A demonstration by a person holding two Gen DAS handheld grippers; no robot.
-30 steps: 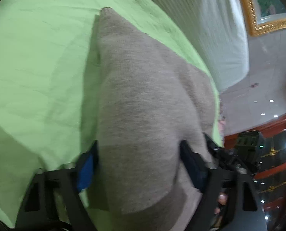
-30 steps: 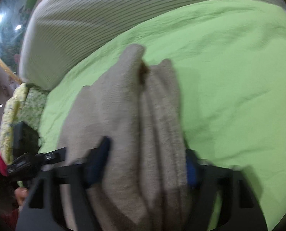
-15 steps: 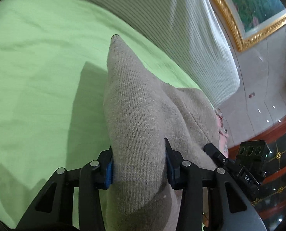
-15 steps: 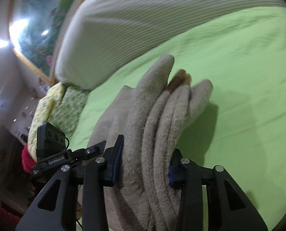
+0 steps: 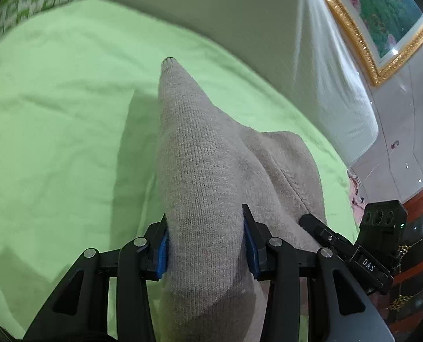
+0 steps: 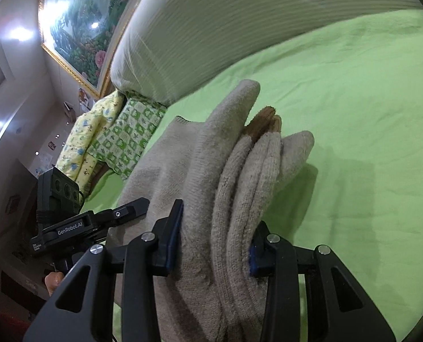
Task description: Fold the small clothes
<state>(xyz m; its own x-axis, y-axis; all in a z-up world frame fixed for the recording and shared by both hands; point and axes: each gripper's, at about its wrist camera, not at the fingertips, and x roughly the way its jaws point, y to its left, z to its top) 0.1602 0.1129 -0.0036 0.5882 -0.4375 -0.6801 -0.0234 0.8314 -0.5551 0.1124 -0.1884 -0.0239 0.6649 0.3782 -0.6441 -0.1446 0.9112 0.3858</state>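
- My left gripper (image 5: 205, 252) has its fingers closed narrow on a single thick fold of the beige knit garment (image 5: 211, 176); the blue pads press into the cloth on both sides.
- My right gripper (image 6: 215, 245) is clamped the same way, but on a bunched stack: I count several layered edges of the garment squeezed between its fingers, with a small brownish patch (image 6: 264, 121) showing near the top of the bundle. I cannot tell what that patch is.
- The garment hangs between the two grippers, lifted above the green bedsheet (image 5: 54, 114). From the left view its far tip points toward the white ribbed bolster (image 5: 254, 28) and throws a shadow on the sheet, so I judge that end is off the bed or barely touching.
- From the right view I can see the other gripper's body (image 6: 69, 222) just beside the cloth, so the two grips sit near each other on one edge.
- My read of the step: mid-fold, carrying a gathered edge, with the lay-down not yet done.
- Next I would lower both grippers together toward the open sheet, keeping the edge level so the layers land stacked rather than sliding apart.
- The right bundle looks uneven; releasing it too high could let the layers splay.
- A patterned green-and-yellow quilt (image 6: 117, 142) lies at the bed's far side, well apart from the landing area.
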